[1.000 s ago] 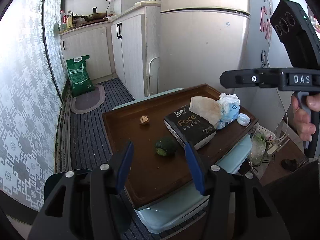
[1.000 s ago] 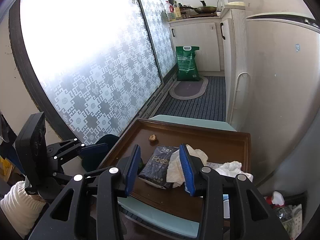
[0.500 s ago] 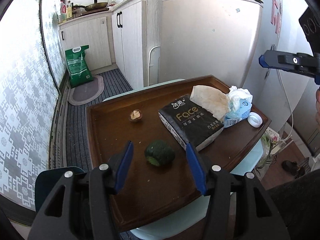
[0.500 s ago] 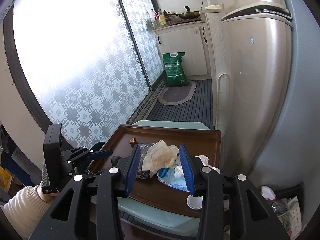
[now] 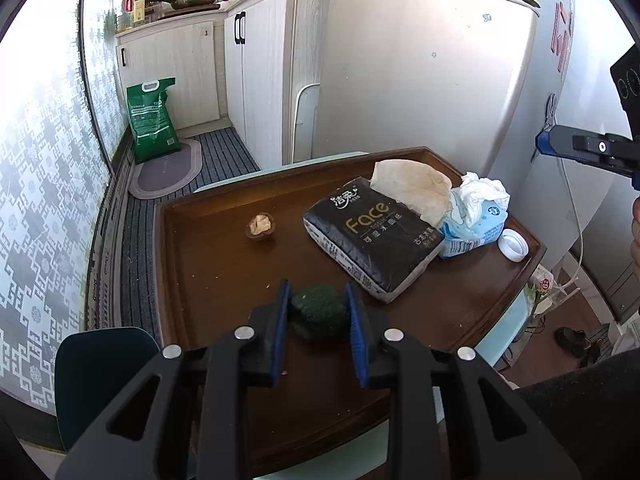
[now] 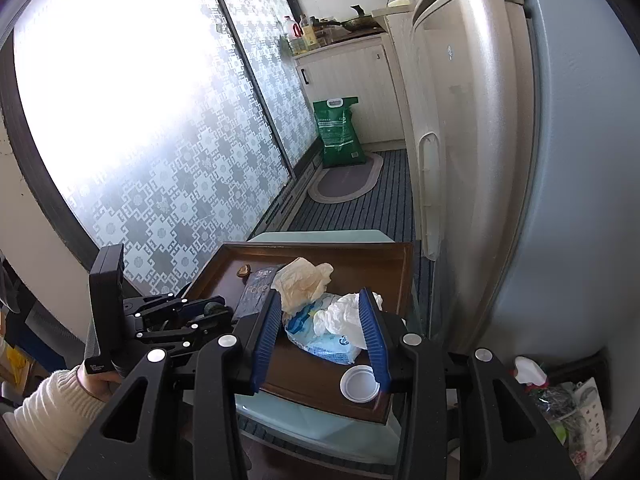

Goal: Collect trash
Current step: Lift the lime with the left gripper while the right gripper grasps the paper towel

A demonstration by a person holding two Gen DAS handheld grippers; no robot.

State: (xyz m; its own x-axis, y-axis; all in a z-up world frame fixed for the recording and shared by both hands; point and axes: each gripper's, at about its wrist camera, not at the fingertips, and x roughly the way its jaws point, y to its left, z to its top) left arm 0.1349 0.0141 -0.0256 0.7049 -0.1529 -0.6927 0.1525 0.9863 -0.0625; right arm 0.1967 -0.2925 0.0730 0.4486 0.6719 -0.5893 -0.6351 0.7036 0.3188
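**Gripping a green scrap on the brown tray**

Closing on a dark green, knobbly lump (image 5: pixel 319 310), the left gripper (image 5: pixel 316 312) has its blue ribbed pads (image 5: pixel 282 312) pressed against both sides of it near the front of the glossy brown wooden tray (image 5: pixel 192 280). What the lump is cannot be told for sure; it looks like an avocado piece.

Farther back on the tray lies a small brown nutshell half (image 5: pixel 260 225) with pale contents. To its right sits a black plastic-wrapped tissue pack (image 5: pixel 372 236) printed "Face", a rectangular block. A crumpled, stained beige paper (image 5: pixel 412 188) rests against its far end, touching a soft light-blue wipes packet (image 5: pixel 476 224) with white tissue bunched on top. A round white plastic cap (image 5: pixel 513 244) lies just beside the packet, near the tray's edge.

The right gripper (image 6: pixel 324 340) hangs spread wide above that packet (image 6: pixel 332 340), holding nothing, with the cap (image 6: pixel 359 383) below its right pad.
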